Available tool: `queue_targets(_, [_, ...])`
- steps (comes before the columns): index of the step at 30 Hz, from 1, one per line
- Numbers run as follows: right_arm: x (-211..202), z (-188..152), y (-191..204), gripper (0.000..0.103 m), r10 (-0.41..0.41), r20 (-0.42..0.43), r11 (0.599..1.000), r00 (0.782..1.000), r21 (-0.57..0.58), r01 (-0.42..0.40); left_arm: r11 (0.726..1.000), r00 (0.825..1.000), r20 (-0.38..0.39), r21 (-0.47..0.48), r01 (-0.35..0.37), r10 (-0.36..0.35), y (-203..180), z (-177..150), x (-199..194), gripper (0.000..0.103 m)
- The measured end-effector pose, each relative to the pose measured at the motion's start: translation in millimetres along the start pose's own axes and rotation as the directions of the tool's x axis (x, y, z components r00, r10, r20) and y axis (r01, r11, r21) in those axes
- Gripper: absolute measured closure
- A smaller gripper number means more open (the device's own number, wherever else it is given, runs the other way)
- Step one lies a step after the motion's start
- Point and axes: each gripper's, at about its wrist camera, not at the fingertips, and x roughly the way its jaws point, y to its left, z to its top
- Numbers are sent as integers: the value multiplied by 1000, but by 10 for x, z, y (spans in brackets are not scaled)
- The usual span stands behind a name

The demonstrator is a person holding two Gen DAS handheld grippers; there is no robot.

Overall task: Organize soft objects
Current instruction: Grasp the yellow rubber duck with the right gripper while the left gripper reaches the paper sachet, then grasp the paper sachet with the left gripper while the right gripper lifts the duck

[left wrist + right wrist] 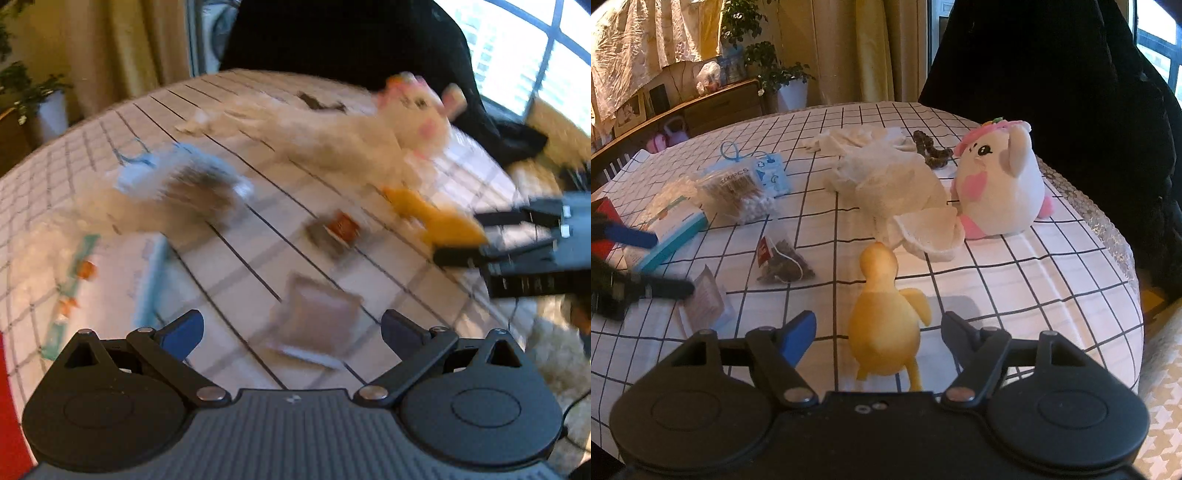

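Observation:
A yellow rubber duck [884, 317] lies on the checked tablecloth [1015, 280], between the open fingers of my right gripper [879, 332], which does not clamp it. In the blurred left wrist view the duck [436, 218] sits at the right gripper's [461, 236] tips. A white and pink plush toy [1001, 184] stands behind a crumpled cream cloth [901, 192]; both show blurred in the left view, plush [417, 114] and cloth [332, 136]. My left gripper [291, 332] is open and empty above a small sachet [317, 325].
A bag of cotton swabs [738, 192], a teal and white box [668, 229], a tea bag packet [783, 258] and a dark beaded string [931, 151] lie on the table. A black chair back [1052, 74] stands behind it. The table edge curves at right.

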Motion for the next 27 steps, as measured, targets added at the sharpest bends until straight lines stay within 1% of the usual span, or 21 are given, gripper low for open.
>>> queue_targets(2, [4,-6,2,32,4,-4,1000,1000,4,-4,999,1000,-6,28,-20,21,-80,-49,72,0])
queue_targets(5, [18,-15,4,34,0,-12,1000,1000,6,0,998,1000,-1,59,-27,28,-140,-82,159,1])
queue_targets(7, [23,-25,6,37,3,-16,1000,1000,6,-2,997,1000,10,72,-30,29,-176,-107,142,2])
queue_targets(10, [31,-34,4,43,7,-21,1000,1000,10,-7,998,1000,16,66,-9,8,-169,-92,128,11])
queue_targets(11, [30,-35,10,44,8,-21,1000,1000,12,-8,998,1000,19,58,-3,2,-159,-84,120,17])
queue_targets(12, [32,-33,9,45,10,-21,1000,1000,12,-10,998,1000,24,58,-9,8,-154,-64,122,23])
queue_targets(13, [30,-34,16,47,10,-20,1000,1000,11,-10,998,1000,26,56,-12,11,-153,-53,124,25])
queue_targets(15, [31,-31,22,48,10,-18,1000,1000,11,-10,999,999,28,46,-18,17,-135,-37,118,34])
queue_targets(16, [32,-29,18,49,10,-17,1000,1000,12,-9,999,999,30,46,-25,23,-129,-32,109,36])
queue_targets(18, [31,-30,10,51,7,-18,1000,1000,13,-7,998,999,30,52,-20,18,-128,-31,99,44])
queue_targets(19, [28,-32,9,52,7,-18,1000,1000,14,-6,998,999,31,53,-18,16,-129,-32,90,47])
queue_targets(20, [24,-34,9,53,6,-18,1000,1000,15,-6,998,999,33,56,-19,18,-136,-32,83,52])
queue_targets(21, [22,-35,9,55,4,-19,1000,1000,15,-4,998,999,33,58,-23,22,-144,-30,80,54])
queue_targets(26, [-23,-31,17,69,-5,-8,1000,1000,12,5,998,999,40,60,-33,31,-161,-32,81,55])
queue_targets(27, [-33,-31,17,70,-7,-6,1000,1000,12,7,998,999,41,59,-34,32,-160,-30,79,56])
